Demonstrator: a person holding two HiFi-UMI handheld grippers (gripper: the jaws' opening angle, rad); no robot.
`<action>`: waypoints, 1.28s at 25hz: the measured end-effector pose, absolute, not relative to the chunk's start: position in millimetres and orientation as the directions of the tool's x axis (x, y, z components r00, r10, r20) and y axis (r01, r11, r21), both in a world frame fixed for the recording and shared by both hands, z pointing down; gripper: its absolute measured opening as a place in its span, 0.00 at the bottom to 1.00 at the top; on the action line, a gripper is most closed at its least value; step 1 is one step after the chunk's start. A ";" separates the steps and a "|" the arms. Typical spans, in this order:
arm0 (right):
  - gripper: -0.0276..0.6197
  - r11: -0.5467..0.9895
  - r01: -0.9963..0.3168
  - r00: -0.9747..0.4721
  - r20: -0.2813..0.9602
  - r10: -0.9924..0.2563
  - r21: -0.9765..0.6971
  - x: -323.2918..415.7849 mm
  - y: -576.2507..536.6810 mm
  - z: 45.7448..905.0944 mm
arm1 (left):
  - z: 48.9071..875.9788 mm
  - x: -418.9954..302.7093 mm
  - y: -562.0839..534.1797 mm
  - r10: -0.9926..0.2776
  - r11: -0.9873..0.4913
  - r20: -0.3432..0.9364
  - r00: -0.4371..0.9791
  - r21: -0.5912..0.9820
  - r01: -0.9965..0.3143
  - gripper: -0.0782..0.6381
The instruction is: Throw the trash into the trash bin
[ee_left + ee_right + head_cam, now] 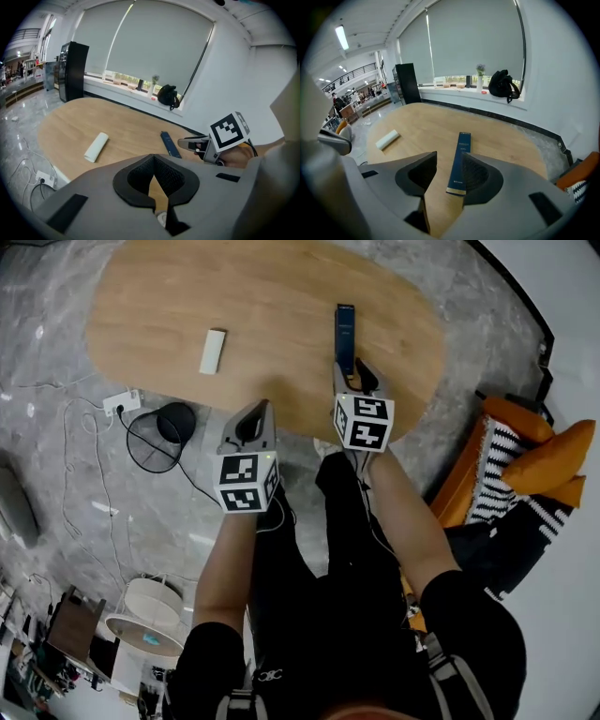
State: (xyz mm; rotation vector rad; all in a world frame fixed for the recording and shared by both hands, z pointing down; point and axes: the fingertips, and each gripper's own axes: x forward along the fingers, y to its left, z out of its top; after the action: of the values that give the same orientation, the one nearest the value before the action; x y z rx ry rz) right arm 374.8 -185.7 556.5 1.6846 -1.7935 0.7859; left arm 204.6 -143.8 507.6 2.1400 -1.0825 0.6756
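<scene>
Person stands at the near edge of an oval wooden tabletop, one gripper in each hand, both angled down toward it.

Right gripper: jaws apart, moderately wide. The near end of a long dark blue box sits in the gap, close against the right-hand jaw, and the other jaw is clear of it. Can't tell if the box touches the jaw. The box lies flat on the tabletop, pointing away from the person.

Left gripper: jaws closed tip to tip with nothing in them, only a wedge of wood showing behind. It hovers over the tabletop's near edge, just beside the right gripper.

A white roll lies flat further left on the tabletop, well apart from the box and both grippers.

Head view only: the wire trash bin stands on the grey floor to the person's left, just off the tabletop's edge. A white power strip with cables lies near it.

Gripper views only: roller blinds over a long window, a black backpack on the sill, and a tall black cabinet further left.

The left gripper view catches the right gripper from the side, marker cube up, tips by the box's end.

An orange cushion at the person's right shows in the head view and at the edge of the right gripper view.
</scene>
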 end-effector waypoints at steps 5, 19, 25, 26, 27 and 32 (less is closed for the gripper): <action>0.28 0.035 -0.999 -0.022 0.751 -0.660 0.002 391.0 -198.4 608.4 | 553.3 214.8 -144.6 -0.482 -0.477 0.685 0.546 0.318 -0.819 0.13; 0.22 -0.052 -0.988 -0.084 0.790 -0.607 -0.145 395.8 -204.0 646.5 | 574.0 224.3 -136.1 -0.473 -0.497 0.686 0.553 0.310 -0.810 0.13; 0.18 -0.018 -0.988 -0.105 0.750 -0.653 -0.154 389.1 -197.3 627.8 | 571.4 216.8 -133.0 -0.495 -0.479 0.680 0.541 0.305 -0.823 0.13; 0.18 -0.009 -0.988 -0.109 0.741 -0.663 -0.153 387.3 -196.1 622.0 | 570.2 215.7 -132.6 -0.500 -0.475 0.678 0.538 0.305 -0.826 0.13; 0.18 0.001 -0.988 -0.114 0.731 -0.672 -0.153 385.2 -195.2 615.2 | 568.8 214.3 -132.5 -0.506 -0.470 0.676 0.536 0.305 -0.828 0.13; 0.18 0.039 -0.988 -0.130 0.674 -0.727 -0.148 374.5 -188.7 574.3 | 558.5 208.4 -130.6 -0.535 -0.443 0.662 0.525 0.309 -0.842 0.13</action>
State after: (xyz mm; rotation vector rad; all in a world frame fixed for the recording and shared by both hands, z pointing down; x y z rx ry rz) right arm 374.5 -188.7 574.3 1.7281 -1.9069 0.8403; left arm 208.4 -130.6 558.5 2.1440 -1.1136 0.6386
